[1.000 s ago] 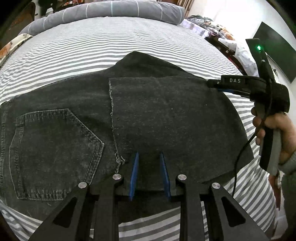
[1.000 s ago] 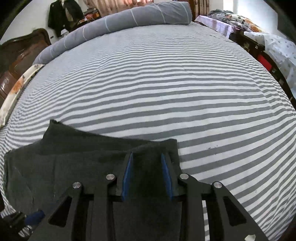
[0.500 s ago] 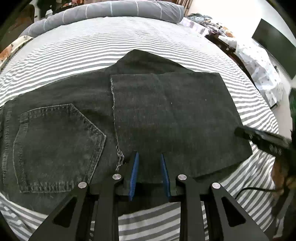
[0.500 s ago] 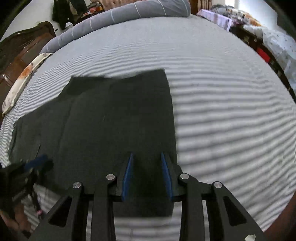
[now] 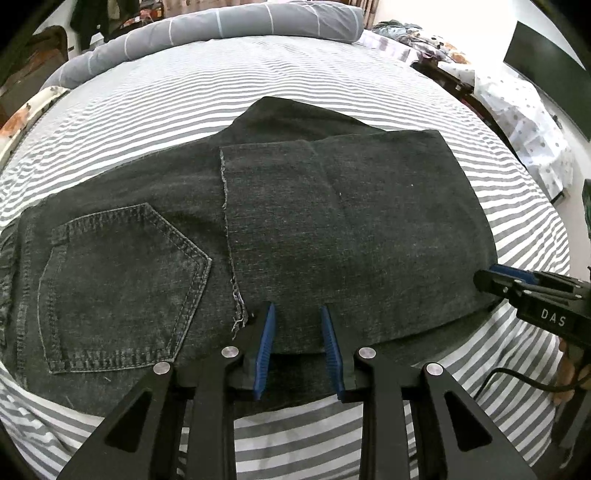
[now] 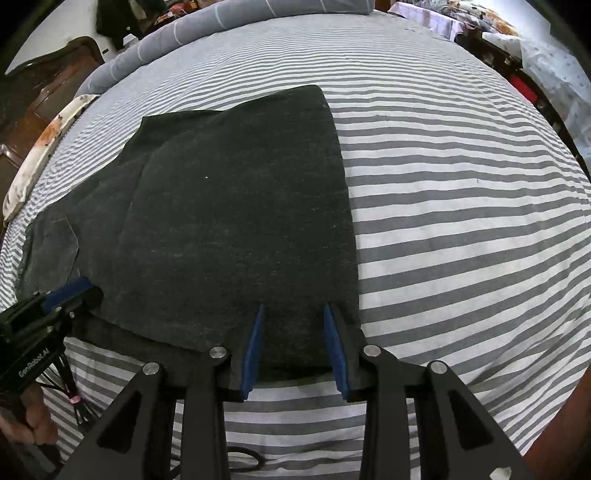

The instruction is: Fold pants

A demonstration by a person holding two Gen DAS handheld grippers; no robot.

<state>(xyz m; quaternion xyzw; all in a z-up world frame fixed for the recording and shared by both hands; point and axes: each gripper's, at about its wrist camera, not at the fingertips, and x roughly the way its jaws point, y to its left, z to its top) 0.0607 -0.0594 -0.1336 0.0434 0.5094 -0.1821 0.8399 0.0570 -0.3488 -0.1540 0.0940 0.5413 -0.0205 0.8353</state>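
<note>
Dark grey denim pants lie flat on the striped bed, legs folded back over the seat; a back pocket shows at the left. My left gripper is open, its blue pads just over the pants' near edge beside the frayed hem. My right gripper is open over the near right corner of the folded pants. The right gripper also shows in the left wrist view at the pants' right edge. The left gripper shows in the right wrist view.
The bed has a grey and white striped sheet with a rolled grey duvet at the head. A dark wooden headboard is at the left. Furniture and clutter stand to the right of the bed.
My right gripper has pulled back from the far right corner of the fold to the near right edge. The pants lie still. My left gripper has drawn back slightly.
</note>
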